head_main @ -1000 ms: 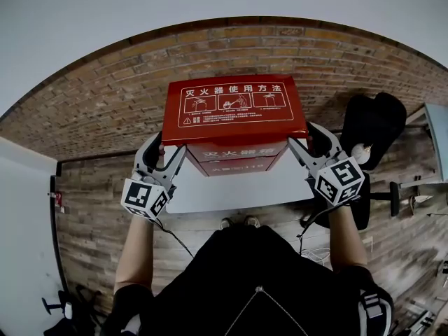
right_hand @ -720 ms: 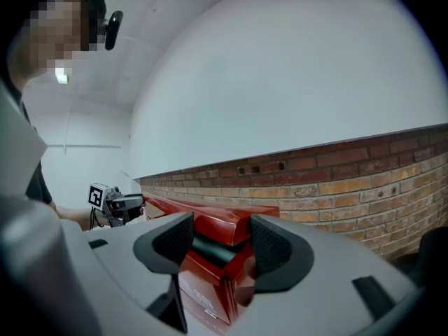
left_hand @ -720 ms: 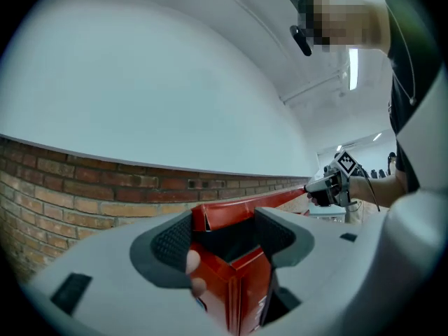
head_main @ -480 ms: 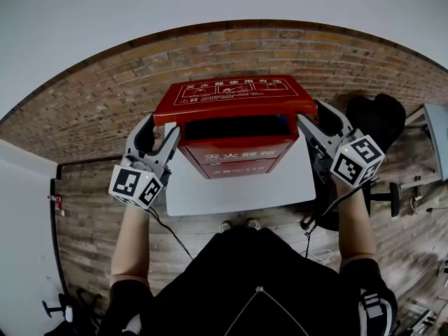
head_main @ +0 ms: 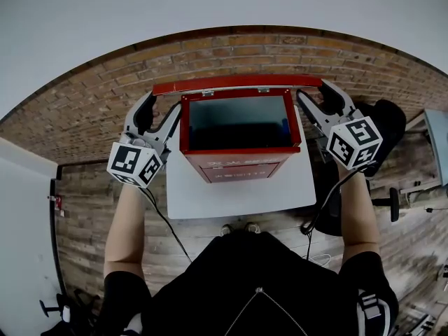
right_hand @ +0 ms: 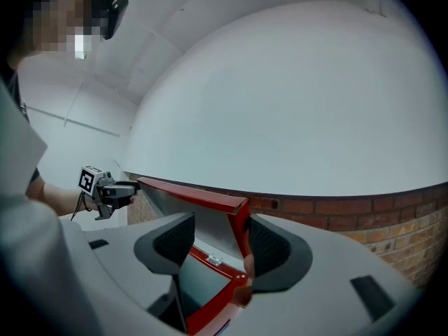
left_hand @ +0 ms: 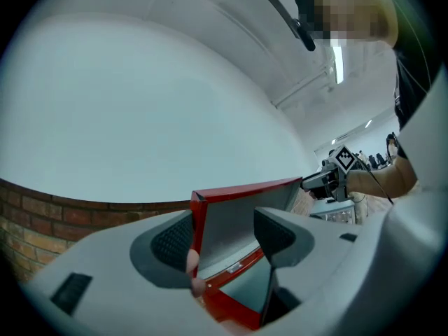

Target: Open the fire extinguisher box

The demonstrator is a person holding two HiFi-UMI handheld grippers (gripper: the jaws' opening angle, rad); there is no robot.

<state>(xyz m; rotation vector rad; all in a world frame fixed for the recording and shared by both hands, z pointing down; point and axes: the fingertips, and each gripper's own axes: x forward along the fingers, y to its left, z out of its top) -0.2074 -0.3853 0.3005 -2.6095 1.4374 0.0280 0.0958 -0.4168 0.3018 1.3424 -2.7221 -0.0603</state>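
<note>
The red fire extinguisher box (head_main: 238, 166) stands on a white base (head_main: 210, 198) with its dark inside showing. Its lid (head_main: 231, 84) stands swung up at the far rim, edge-on in the head view. My left gripper (head_main: 159, 110) is at the lid's left corner and my right gripper (head_main: 316, 95) at its right corner. In the left gripper view the lid (left_hand: 241, 212) sits between the wide-apart jaws of the left gripper (left_hand: 224, 236), its side edge against the left jaw. In the right gripper view the lid (right_hand: 189, 196) lies against the right jaw of the right gripper (right_hand: 220, 242). Both are open.
A brick-patterned surface (head_main: 91, 110) runs behind and around the box, with a plain white wall (head_main: 210, 5) beyond. A black chair (head_main: 381, 128) stands at the right. Cables (head_main: 164, 222) hang from both grippers towards the person.
The lid has swung from flat on the box to upright at the back, and the inside now shows. Both grippers moved up and away with the lid's corners.
</note>
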